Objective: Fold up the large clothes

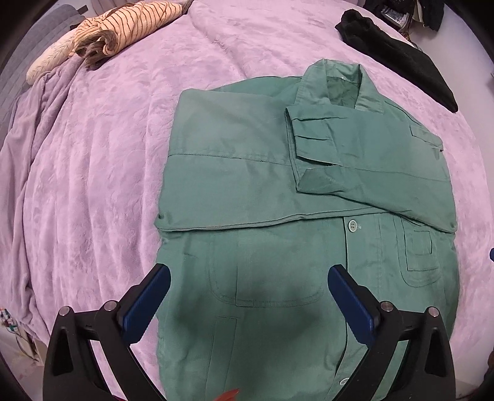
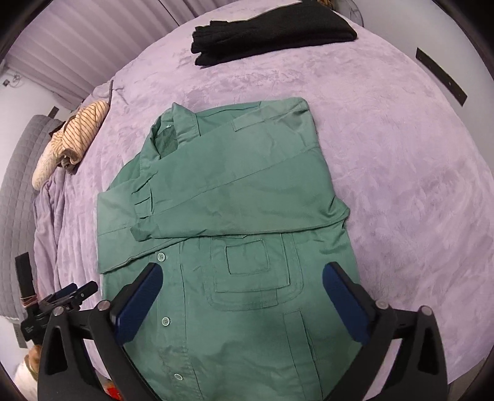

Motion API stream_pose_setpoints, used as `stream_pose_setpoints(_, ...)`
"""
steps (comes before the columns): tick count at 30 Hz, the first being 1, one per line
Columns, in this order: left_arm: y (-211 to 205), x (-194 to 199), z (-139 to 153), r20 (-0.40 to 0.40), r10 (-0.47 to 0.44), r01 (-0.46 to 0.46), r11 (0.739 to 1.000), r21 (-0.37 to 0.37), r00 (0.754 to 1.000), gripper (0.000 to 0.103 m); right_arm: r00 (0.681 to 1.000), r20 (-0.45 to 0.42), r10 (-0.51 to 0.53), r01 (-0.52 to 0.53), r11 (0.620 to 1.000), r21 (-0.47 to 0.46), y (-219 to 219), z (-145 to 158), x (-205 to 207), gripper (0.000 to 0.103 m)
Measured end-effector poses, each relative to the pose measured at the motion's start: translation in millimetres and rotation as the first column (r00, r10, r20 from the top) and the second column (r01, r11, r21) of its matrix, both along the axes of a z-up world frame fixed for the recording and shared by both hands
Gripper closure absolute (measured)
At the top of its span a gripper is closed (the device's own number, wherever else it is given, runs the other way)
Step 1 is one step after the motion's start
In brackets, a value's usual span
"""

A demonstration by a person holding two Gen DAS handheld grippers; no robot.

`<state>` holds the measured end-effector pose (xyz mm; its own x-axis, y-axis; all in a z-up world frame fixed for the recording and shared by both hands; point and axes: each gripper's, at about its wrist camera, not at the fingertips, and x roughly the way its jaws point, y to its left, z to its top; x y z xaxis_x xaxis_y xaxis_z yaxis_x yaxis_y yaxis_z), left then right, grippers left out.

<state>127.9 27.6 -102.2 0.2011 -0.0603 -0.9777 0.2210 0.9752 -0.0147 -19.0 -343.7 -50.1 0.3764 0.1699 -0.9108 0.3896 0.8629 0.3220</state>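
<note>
A green button-up jacket (image 1: 247,191) lies face up on a purple blanket (image 1: 92,172), collar at the far end. Both sleeves are folded across the chest, and the cuff (image 1: 311,135) of the top one lies near the collar. My left gripper (image 1: 248,277) is open and empty above the jacket's lower left pocket. The jacket also shows in the right wrist view (image 2: 234,191). My right gripper (image 2: 242,277) is open and empty above the square chest pocket (image 2: 247,256). The left gripper also shows at the left edge of the right wrist view (image 2: 64,296).
A folded black garment (image 1: 398,58) lies at the far right of the bed, also in the right wrist view (image 2: 265,31). A striped beige garment (image 1: 123,27) is bunched at the far left, also in the right wrist view (image 2: 80,129). A grey quilted headboard (image 2: 15,197) stands beyond it.
</note>
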Motion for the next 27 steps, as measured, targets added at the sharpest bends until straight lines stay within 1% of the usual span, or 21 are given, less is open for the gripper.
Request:
stream_pose_setpoints(3, 3, -4, 4, -0.006, 0.013, -0.013, 1.0, -0.005, 1.0, 0.001, 1.0, 0.0, 0.026, -0.026, 1.0, -0.01, 6, 6, 0, 0.0)
stream_pose_setpoints(7, 7, -8, 7, -0.024, 0.037, -0.037, 0.999, -0.016, 0.999, 0.001, 0.999, -0.032, 0.044, -0.044, 0.999, 0.012, 12, 7, -2, 0.0)
stream_pose_setpoints(9, 6, -10, 8, -0.033, 0.024, -0.025, 1.0, -0.017, 0.999, 0.001, 0.998, -0.052, 0.047, -0.047, 0.999, 0.01, 13, 6, -4, 0.0)
stream_pose_setpoints(11, 3, -13, 8, -0.049, 0.002, -0.003, 1.0, -0.027, 0.999, 0.001, 0.996, -0.066, 0.053, -0.052, 0.998, 0.022, 14, 5, -7, 0.0)
stream_pose_setpoints(14, 0, -18, 11, -0.055, -0.007, 0.005, 0.999, -0.036, 0.998, 0.001, 0.995, -0.075, 0.058, -0.054, 0.997, 0.046, 15, 2, -12, 0.0)
stream_pose_setpoints(23, -16, -23, 12, -0.058, -0.032, 0.033, 0.999, 0.014, 0.998, 0.001, 0.994, -0.105, 0.029, -0.016, 0.992, 0.122, 5, -20, -24, 0.0)
stream_pose_setpoints(27, -25, -27, 14, -0.059, -0.029, 0.03, 0.999, 0.024, 0.998, 0.001, 0.993, -0.111, 0.029, -0.012, 0.989, 0.145, -5, -25, -30, 0.0)
